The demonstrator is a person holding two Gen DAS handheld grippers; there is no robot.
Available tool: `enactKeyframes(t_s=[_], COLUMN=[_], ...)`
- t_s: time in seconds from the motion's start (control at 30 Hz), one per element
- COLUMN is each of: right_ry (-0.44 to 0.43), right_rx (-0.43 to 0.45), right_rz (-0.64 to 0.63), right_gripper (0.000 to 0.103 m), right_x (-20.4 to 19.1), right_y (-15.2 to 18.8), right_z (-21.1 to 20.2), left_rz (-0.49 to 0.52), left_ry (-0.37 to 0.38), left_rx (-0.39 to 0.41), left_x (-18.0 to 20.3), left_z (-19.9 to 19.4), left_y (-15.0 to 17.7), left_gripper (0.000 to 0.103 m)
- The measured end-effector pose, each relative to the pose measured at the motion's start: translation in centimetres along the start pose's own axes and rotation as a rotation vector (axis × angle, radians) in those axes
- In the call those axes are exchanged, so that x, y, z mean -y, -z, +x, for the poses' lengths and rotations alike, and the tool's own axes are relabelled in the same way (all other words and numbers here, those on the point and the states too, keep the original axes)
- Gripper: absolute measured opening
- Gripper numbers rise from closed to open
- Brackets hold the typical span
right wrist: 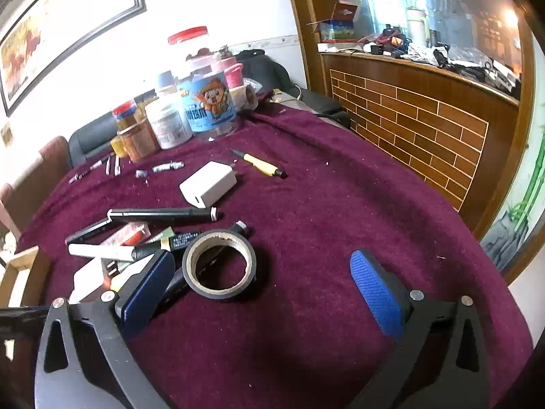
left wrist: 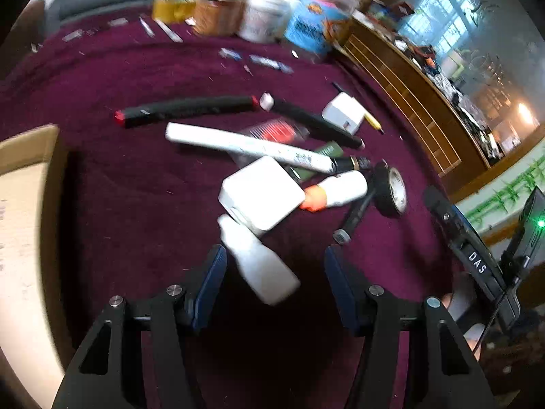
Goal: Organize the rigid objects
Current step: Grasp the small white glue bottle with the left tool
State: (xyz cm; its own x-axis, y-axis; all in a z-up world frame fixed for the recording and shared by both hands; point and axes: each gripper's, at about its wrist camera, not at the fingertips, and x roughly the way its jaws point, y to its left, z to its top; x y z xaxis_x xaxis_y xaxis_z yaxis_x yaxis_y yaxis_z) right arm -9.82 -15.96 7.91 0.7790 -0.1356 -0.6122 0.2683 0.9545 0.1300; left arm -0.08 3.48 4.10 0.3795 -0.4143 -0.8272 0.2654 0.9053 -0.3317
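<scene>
Left gripper (left wrist: 274, 272) jaws apart around a small white bottle (left wrist: 259, 262), not pinching it, lower centre of frame. "DAS" maybe, at right edge. Right gripper (right wrist: 262, 293) wide apart, empty, near black tape roll (right wrist: 219, 264).

Fuzzy maroon cloth (right wrist: 323, 204) (lint-specked) under glossy black tape roll (right wrist: 219, 264).

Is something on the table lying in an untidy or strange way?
Yes. The white box, white tube, orange-capped bottle and markers lie heaped crosswise in one jumble on the maroon cloth. The black tape roll leans tilted against it. Nothing looks spilled or broken.
</scene>
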Motion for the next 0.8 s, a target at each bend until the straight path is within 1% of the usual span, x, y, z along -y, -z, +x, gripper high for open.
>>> enactKeyframes(t_s=[0.07,0.13,0.17,0.2,0.27,0.37,0.47,0.5,0.63,0.67,0.7,0.73,0.77,0.8], right_ry=[0.009,0.024,0.027,0.029,0.028,0.027,0.028,0.032,0.044,0.047,0.050,0.054,0.060,0.064], right_rx=[0.008,0.013,0.011,0.005,-0.004,-0.010,-0.023,-0.025,-0.037,-0.043,-0.048,-0.054,-0.062,-0.066], right_rz=[-0.025,-0.056,-0.065,-0.073,-0.073,-0.062,-0.054,-0.052,-0.058,-0.062,-0.066,-0.070,-0.073,-0.073], right_gripper=[0.103,0.103,0.103,0.103,0.103,0.103,0.103,0.103,0.103,0.103,0.103,0.103,0.103,0.103], right_x=[-0.1,-0.7,-0.7,-0.9,-0.9,-0.6,-0.5,-0.4,-0.6,-0.7,-0.8,-0.8,-0.9,-0.9], right_y=[0.6,0.7,0.9,1.0,1.0,1.0,1.0,1.0,1.0,1.0,1.0,1.0,1.0,1.0], right_z=[-0.7,-0.8,-1.0,-0.9,-0.7,-0.7,-0.5,-0.5,-0.2,-0.1,0.0,0.1,0.2,0.3], left_rz=[-0.014,-0.008,-0.010,-0.018,-0.032,-0.040,-0.011,0.009,0.085,0.111,0.140,0.155,0.156,0.141], left_ry=[-0.045,-0.096,-0.096,-0.079,-0.062,-0.106,-0.168,-0.181,-0.248,-0.272,-0.302,-0.310,-0.296,-0.278], left_rx=[0.043,0.034,0.024,0.020,0.030,0.014,-0.007,0.015,0.044,0.041,0.038,0.044,0.043,0.046], left_x=[-0.5,-0.7,-0.8,-0.8,-0.6,0.2,0.6,0.8,1.7,2.1,2.5,2.7,2.8,2.6], left_z=[-0.7,-0.5,-0.4,-0.4,-0.5,0.9,2.3,2.3,2.7,2.8,2.8,2.7,2.3,2.0], left_y=[0.0,0.2,0.3,0.6,0.8,0.5,1.1,1.3,2.2,2.4,2.8,2.9,3.1,3.2], left_gripper=[0.054,0.054,0.054,0.054,0.055,0.057,0.057,0.057,0.057,0.056,0.043,0.031,0.025,0.025])
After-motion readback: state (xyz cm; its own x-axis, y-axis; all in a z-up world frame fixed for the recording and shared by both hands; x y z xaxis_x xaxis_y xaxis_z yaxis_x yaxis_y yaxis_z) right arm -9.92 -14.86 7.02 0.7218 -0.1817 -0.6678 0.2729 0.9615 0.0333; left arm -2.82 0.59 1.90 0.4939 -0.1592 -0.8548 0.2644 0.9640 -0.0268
